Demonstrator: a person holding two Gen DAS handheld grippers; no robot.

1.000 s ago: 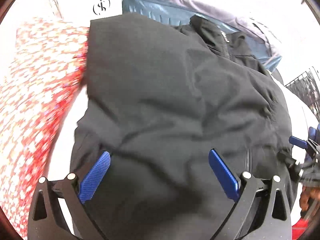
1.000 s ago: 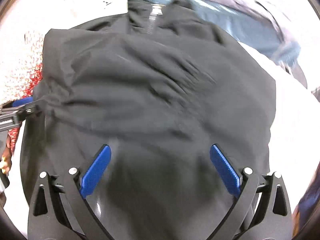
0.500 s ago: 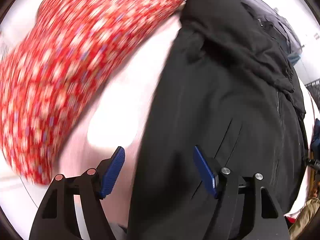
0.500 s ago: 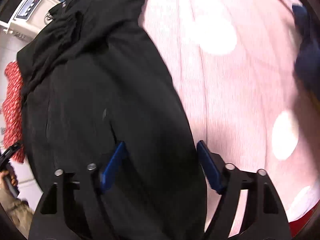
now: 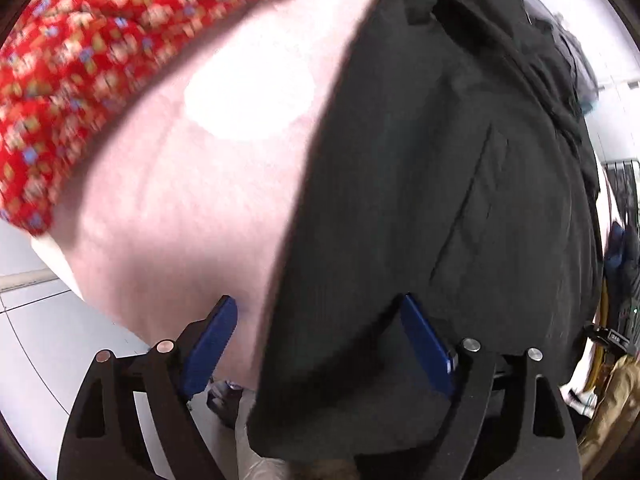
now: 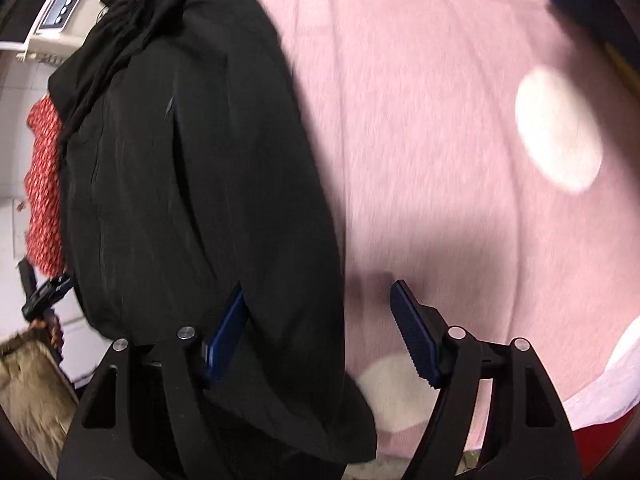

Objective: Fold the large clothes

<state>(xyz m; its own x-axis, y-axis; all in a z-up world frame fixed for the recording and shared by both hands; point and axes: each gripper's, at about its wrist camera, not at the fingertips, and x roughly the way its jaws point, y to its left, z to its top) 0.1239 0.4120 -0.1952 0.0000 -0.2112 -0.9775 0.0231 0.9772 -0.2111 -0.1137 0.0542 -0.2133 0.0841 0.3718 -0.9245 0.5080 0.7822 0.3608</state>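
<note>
A: Left gripper [image 5: 316, 344]?
B: Jaws are opening and stand wide apart. The left edge of the jacket [image 5: 440, 200] runs down between the pads. The right pad [image 5: 424, 344] lies over black cloth, the left pad [image 5: 212, 344] over the pink sheet [image 5: 180, 220]. Neither pad presses on the cloth. Nothing is held.

A: Right gripper [image 6: 316, 340]?
B: Fairly wide too. The jacket [image 6: 200, 180] hem's right edge sits in the gap. The left pad [image 6: 228, 336] is half hidden by the cloth, the right pad [image 6: 412, 340] is over the sheet [image 6: 420, 160]. Can't tell if the left pad touches, but no pinch, so it's open.

A: Where's the jacket?
B: It lies flat on the sheet. In the left view it fills 12 to 5 o'clock. In the right view it runs from 11 down to 6 o'clock. Its hem hangs at the bed's near edge.

A: Anything else?
B: A red floral cloth [image 5: 80, 60] at 10 o'clock in the left view; the same cloth [image 6: 44, 184] at 9 in the right view, beside the jacket. White dots [image 6: 556, 128] on the sheet. A white appliance [image 6: 60, 12] at 11 in the right view. The other gripper [image 6: 44, 292] and a hand [image 6: 52, 328] show at 8 there, blurred.
</note>
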